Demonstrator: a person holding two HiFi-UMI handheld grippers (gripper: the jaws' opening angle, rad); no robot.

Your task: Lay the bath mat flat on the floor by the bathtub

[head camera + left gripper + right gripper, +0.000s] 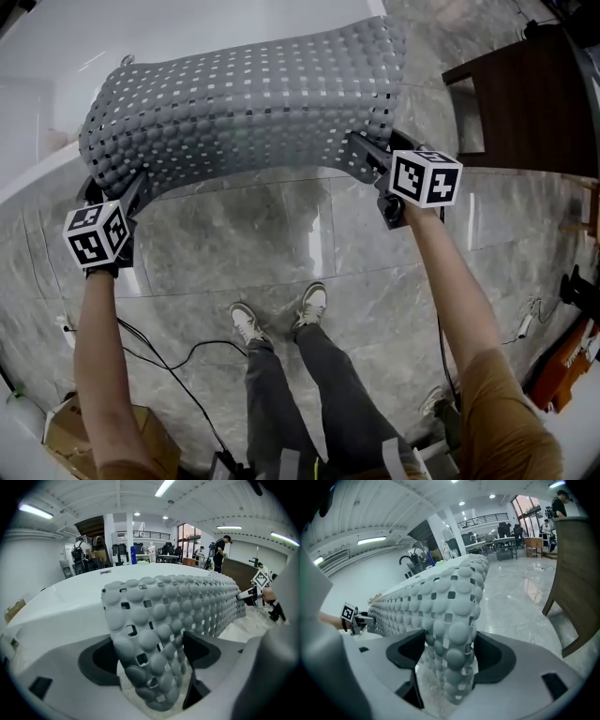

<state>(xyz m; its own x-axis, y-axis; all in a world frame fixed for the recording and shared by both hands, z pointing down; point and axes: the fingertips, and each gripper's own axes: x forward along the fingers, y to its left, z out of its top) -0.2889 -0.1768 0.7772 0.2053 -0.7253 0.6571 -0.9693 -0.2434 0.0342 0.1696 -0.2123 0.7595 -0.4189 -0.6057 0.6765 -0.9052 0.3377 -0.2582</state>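
A grey bubbled bath mat (244,103) with small square holes hangs stretched in the air between my two grippers, over the rim of the white bathtub (47,56) and the marble floor (272,244). My left gripper (117,192) is shut on the mat's left edge; in the left gripper view the mat (159,620) is folded and pinched between the jaws (150,656). My right gripper (367,159) is shut on the right edge, and the right gripper view shows the mat (450,611) squeezed between its jaws (450,656).
A dark wooden cabinet (525,94) stands at the right. The person's shoes (281,314) are on the floor below the mat, with black cables (178,361) to their left. A cardboard box (66,431) sits at bottom left and an orange tool (562,366) at the right edge.
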